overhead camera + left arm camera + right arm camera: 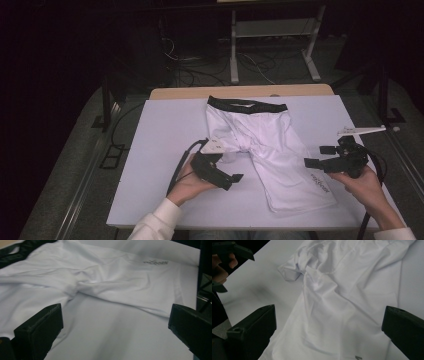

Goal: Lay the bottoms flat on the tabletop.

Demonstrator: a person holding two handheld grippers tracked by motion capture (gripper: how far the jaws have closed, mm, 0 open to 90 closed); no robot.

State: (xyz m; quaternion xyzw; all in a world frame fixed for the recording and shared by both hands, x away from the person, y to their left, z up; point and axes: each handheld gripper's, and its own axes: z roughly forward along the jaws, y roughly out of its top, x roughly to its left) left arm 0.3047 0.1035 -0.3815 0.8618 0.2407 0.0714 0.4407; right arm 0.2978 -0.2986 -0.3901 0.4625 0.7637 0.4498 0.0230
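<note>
White shorts (272, 150) flat on white board (160, 130), black waistband (247, 105) at far edge, 1 leg stretched toward near right, other leg bunched near centre. My left gripper (227, 179) just left of bunched leg, jaws spread wide, nothing between. My right gripper (320, 156) at right edge of long leg, jaws spread wide, empty. Bare board left and near left. Wooden table edge (180, 92) beyond board. Frame legs (234, 55) and cables (200, 75) on floor, well apart.
</note>
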